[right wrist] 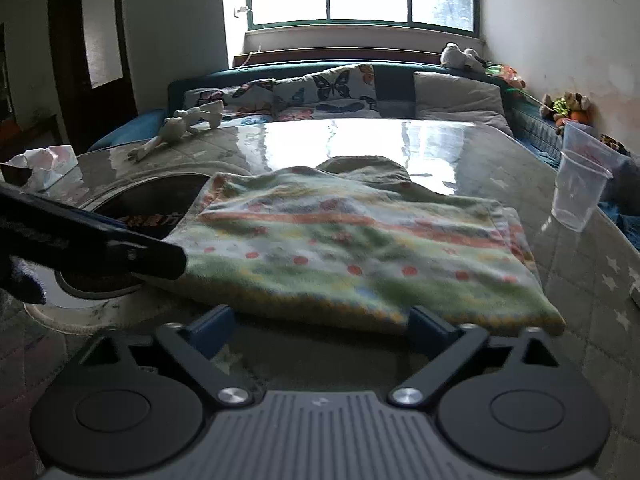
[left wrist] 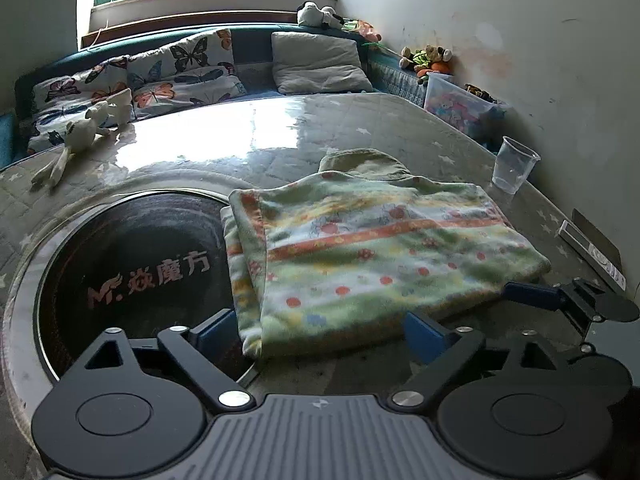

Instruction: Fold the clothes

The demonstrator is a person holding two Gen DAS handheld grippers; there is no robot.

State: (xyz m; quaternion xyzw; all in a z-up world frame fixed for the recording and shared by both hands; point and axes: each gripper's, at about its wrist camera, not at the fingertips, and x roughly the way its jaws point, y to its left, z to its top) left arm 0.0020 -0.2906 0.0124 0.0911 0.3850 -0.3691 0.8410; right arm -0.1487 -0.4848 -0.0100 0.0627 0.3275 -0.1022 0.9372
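My left gripper and right gripper gape wide before the fuzzy folded garment on the glossy bench; only the right view shows crumpled tissue at ten o'clock.

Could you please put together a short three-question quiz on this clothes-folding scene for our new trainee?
1. True or false: the folded green fleece garment with orange stripes and red dots lies partly over the round black induction plate with pink lettering.
2. Multiple choice: the clear plastic cup stands (A) on the garment, (B) upright on the glass-topped table, apart from the garment, (C) tipped over on the sofa.
3. Fill in: the left gripper and the right gripper both have their jaws ____, at the garment's near edge.

Key: 1 true; 2 B; 3 open.
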